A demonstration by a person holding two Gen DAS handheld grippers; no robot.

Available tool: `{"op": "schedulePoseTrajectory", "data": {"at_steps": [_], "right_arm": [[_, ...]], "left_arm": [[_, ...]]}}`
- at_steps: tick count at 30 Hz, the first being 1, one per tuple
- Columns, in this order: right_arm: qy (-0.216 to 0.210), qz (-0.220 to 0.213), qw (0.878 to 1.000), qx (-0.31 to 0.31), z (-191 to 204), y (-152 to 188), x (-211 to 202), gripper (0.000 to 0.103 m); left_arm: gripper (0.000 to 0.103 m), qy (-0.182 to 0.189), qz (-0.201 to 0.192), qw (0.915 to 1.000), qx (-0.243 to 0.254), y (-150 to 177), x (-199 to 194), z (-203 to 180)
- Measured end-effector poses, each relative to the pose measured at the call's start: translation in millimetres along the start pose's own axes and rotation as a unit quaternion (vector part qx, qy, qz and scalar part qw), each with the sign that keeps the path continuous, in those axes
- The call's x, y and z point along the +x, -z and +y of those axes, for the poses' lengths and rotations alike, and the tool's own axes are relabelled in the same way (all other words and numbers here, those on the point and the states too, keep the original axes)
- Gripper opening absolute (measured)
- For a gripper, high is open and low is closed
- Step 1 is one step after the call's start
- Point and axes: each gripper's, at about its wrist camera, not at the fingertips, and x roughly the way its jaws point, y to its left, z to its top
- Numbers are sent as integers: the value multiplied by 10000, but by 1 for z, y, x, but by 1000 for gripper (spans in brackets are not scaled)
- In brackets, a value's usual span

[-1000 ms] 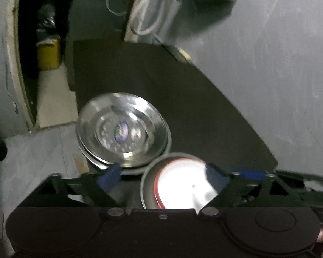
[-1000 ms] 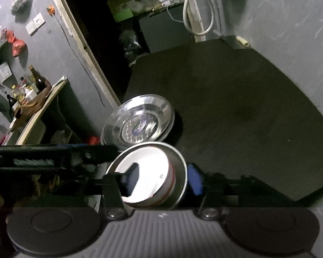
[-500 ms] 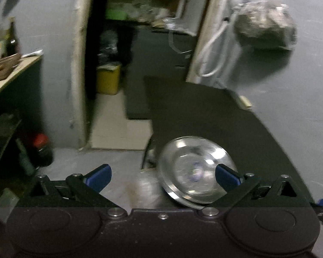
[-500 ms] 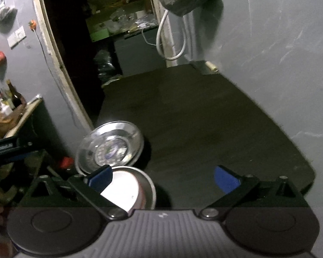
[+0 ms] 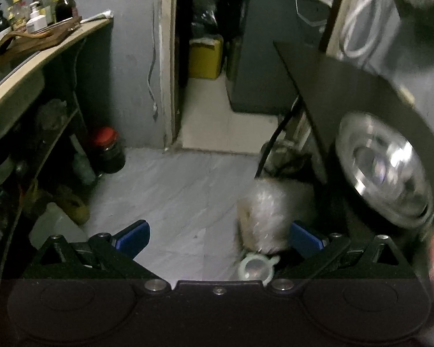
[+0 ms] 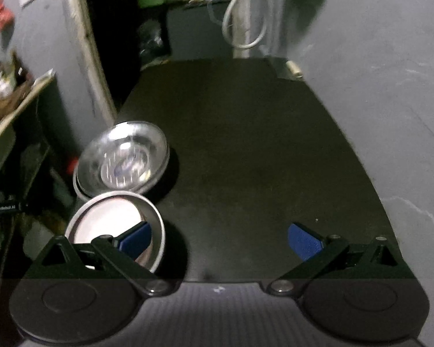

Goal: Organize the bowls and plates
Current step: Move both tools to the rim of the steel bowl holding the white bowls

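The dark, matte worktop (image 6: 260,159) is left bare across its middle, far end and right side, so free passage is offered there up to the grey wall (image 6: 390,101). Its near left corner is taken up by the stacked shiny steel plates (image 6: 124,159) and, just beside them, the steel bowl with the white inside (image 6: 110,225). Off the left edge, open grey floor (image 5: 173,188) is bounded by a cluttered wooden shelf unit (image 5: 37,86)
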Motion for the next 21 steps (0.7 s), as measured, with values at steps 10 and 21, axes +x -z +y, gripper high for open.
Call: {"op": "schedulePoseTrajectory", "data": {"at_steps": [10, 21], "right_arm": [[-979, 112, 9873, -1243, -15, -9, 24, 103], [-1050, 767, 9878, -857, -13, -25, 48, 103]], "left_arm": [[102, -223, 14, 9992, -345, 32, -23, -15], [102, 224, 18, 9997, 43, 37, -67, -91]]}}
